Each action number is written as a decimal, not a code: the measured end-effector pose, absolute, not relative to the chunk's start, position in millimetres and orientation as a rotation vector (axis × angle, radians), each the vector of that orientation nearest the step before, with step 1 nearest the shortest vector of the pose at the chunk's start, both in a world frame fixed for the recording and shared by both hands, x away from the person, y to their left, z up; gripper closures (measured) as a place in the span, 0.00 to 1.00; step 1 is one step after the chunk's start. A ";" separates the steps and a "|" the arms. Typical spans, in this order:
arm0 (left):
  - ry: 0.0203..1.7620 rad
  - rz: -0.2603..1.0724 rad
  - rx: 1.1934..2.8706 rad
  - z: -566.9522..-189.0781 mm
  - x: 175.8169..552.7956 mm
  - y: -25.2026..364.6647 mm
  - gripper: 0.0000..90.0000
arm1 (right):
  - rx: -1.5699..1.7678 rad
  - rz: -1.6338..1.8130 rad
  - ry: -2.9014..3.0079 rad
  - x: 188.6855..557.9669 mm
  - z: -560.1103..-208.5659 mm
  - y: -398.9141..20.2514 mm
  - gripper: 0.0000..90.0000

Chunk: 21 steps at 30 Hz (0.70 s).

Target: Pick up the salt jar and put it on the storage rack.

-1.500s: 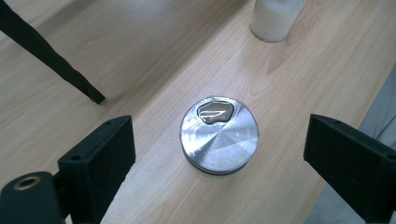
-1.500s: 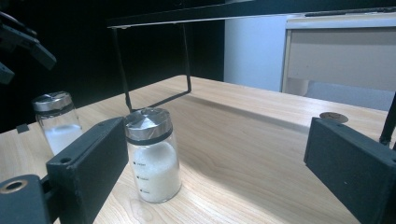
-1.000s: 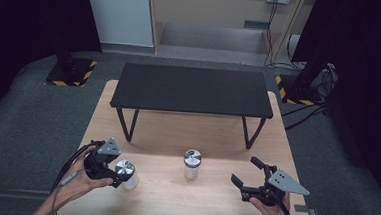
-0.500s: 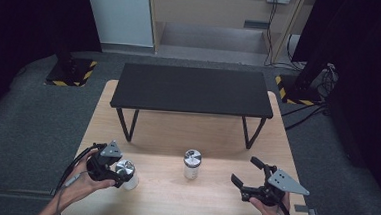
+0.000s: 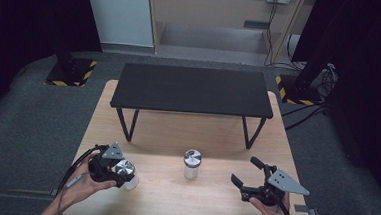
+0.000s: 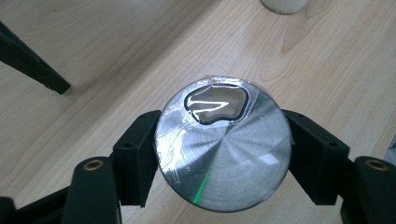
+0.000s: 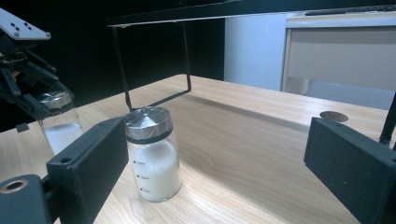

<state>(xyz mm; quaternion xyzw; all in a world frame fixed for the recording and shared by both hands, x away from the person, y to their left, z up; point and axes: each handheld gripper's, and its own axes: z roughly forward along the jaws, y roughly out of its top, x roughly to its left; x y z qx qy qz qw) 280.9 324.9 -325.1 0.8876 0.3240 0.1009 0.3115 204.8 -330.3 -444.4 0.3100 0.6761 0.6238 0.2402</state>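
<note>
A: Entry. Left gripper (image 5: 117,169) sits over the near-left jar (image 5: 126,173), and its jaws have just been closing. In the left gripper view the two black pads press the rim of the jar's metal lid (image 6: 223,144) from either side, so I log it as clamped on the jar.

B: And the right gripper (image 5: 247,173)?

A: Jaws wide apart, holding nothing. The second jar (image 7: 152,154) stands upright on the wooden table (image 5: 213,199), ahead of that gripper and toward its left jaw, not between the pads. White powder fills its lower part.

B: Progress?

A: Early, by my reading. The grasp on the first jar is made; the jar is not visibly lifted (its base is hidden under the lid and jaws, so contact with the table cannot be confirmed). Everything after the grasp remains, and the second jar is untouched.

B: Anything unclear?

A: The black shelf (image 5: 194,90) beyond both grippers stands bare on top. The lid carries crumpled clear tape around a dark-edged opening.
</note>
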 end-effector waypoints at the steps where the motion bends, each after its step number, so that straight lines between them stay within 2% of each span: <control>1: 0.860 0.260 2.340 -323.8 281.8 325.8 0.38 | 0.848 1.707 1.850 204.9 -444.5 -330.1 0.07; 21: 0.876 0.256 2.347 -315.7 284.4 320.1 0.38 | 0.847 1.710 1.847 204.6 -444.4 -330.8 0.07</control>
